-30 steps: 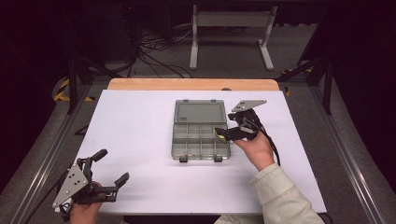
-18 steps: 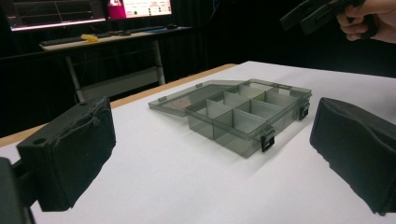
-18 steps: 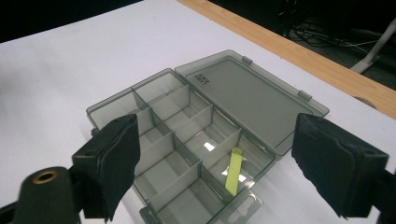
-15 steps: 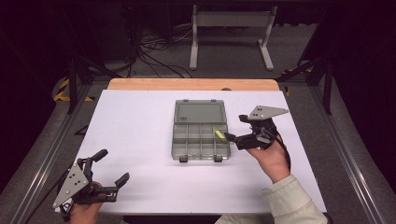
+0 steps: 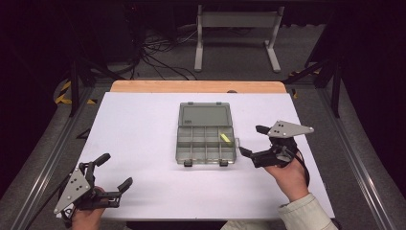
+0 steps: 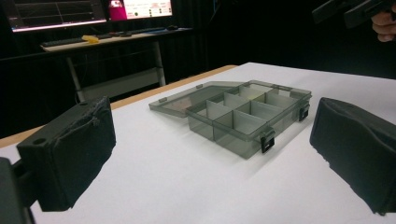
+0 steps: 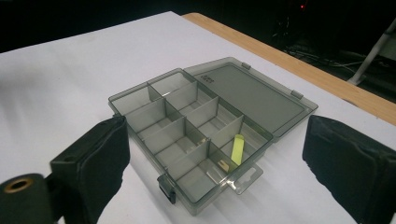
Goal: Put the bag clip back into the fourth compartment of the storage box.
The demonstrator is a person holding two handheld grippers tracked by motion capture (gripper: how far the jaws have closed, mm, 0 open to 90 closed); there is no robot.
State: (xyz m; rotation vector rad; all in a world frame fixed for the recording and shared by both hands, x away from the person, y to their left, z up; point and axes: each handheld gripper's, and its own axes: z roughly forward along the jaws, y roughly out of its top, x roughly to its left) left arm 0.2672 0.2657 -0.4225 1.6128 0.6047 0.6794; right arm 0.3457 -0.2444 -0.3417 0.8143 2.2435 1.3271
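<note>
While the yellow piece (image 5: 224, 137) is lying inside the organizer box (image 5: 206, 139), the right hand-held gripper (image 5: 252, 142), jaws just opening and empty, is sitting at its three o'clock; the lid is lying open.

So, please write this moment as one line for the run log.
box: open, lid flat on table | yellow piece: in far right compartment | right gripper: open, empty, beside box, jaws just opened wider | left gripper: open, empty, near table edge
</note>
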